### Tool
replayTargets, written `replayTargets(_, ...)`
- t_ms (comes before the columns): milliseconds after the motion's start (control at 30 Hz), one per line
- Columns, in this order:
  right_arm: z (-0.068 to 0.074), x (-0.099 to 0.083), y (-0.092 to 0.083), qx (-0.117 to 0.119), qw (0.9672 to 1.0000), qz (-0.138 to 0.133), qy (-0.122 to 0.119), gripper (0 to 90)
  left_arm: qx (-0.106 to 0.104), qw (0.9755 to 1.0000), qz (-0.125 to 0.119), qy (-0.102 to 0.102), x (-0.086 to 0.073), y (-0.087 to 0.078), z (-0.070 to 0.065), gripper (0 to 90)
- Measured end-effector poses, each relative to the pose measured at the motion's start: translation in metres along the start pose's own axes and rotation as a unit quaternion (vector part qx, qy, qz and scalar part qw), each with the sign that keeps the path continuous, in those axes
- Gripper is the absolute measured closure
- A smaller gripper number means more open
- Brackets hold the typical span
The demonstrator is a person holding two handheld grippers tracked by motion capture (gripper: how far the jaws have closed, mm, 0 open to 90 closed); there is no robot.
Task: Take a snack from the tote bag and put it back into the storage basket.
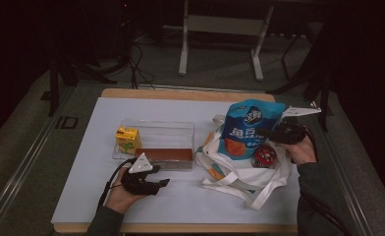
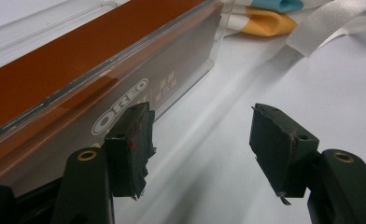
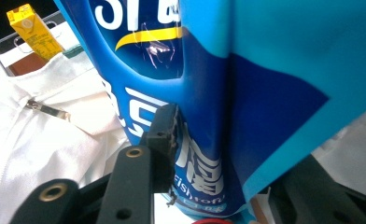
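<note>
Right gripper (image 1: 274,132) clamping blue snack bag (image 1: 249,129) upright over white tote (image 1: 239,172); far jaw hiding behind bag in right gripper view. Left gripper (image 2: 200,140) gaping, empty, beside Oreo box (image 2: 78,79).

- The snack bag (image 1: 248,129) is bright blue with darker blue panels, white lettering, a yellow swoosh near the top and an orange patch low on its front.
- The tote bag (image 1: 239,177) is white with white webbing straps, and shows orange and light blue patches.
- The round tin (image 1: 264,156) is red with dark and white markings.
- The juice carton (image 1: 127,139) is yellow with green print.
- The biscuit box (image 1: 167,155) is reddish brown with white lettering on its side.
- The tray (image 1: 180,129) is clear and colourless.
- The surface (image 1: 131,206) is white, with a light wooden edge.
- Each hand-held gripper, left (image 1: 162,183) and right (image 1: 265,132), is black with a pale grey plate on top.
</note>
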State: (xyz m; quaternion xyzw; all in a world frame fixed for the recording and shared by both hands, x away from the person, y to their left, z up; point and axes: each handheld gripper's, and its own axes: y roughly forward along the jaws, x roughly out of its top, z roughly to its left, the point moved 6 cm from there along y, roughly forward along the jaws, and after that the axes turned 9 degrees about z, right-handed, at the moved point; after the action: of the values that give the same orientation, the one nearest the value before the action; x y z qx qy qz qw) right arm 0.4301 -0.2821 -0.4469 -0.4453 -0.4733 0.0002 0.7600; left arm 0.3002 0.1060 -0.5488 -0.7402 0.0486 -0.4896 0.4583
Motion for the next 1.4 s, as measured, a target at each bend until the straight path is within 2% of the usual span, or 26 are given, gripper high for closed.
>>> replayTargets(200, 0.002, 0.000, 0.000, -0.002, 1.0000, -0.003, -0.005, 69.6, -0.001, 1.0000, -0.009, -0.003, -0.002, 0.001, 0.000, 39.3)
replayTargets(633, 0.008, 0.003, -0.001, 0.000, 0.9998, -0.004, -0.019, 85.5, -0.006, 1.0000, 0.001, -0.003, -0.008, 0.012, -0.003, 39.4)
replayTargets(967, 0.010, 0.005, -0.003, 0.008, 1.0000, 0.002, -0.006, 88.0, -0.006, 0.9999, -0.010, 0.004, -0.009, 0.013, -0.004, 39.2)
replayTargets(1033, 0.010, 0.005, -0.003, 0.012, 0.9999, -0.004, 0.003, 88.3, -0.005, 0.9999, -0.015, 0.003, -0.009, 0.014, -0.005, 39.3)
replayTargets(1133, 0.011, 0.007, -0.003, 0.014, 0.9998, -0.008, 0.007, 88.4, 0.007, 0.9999, -0.007, 0.006, -0.012, 0.019, -0.004, 38.9)
replayTargets(1233, 0.012, 0.008, -0.004, 0.016, 0.9998, -0.009, 0.010, 88.4, 0.008, 0.9999, -0.002, 0.010, -0.014, 0.022, -0.004, 38.7)
replayTargets(1400, 0.014, 0.011, -0.006, 0.022, 0.9995, -0.017, 0.015, 88.6, 0.005, 0.9999, -0.010, 0.004, -0.014, 0.024, -0.004, 38.7)
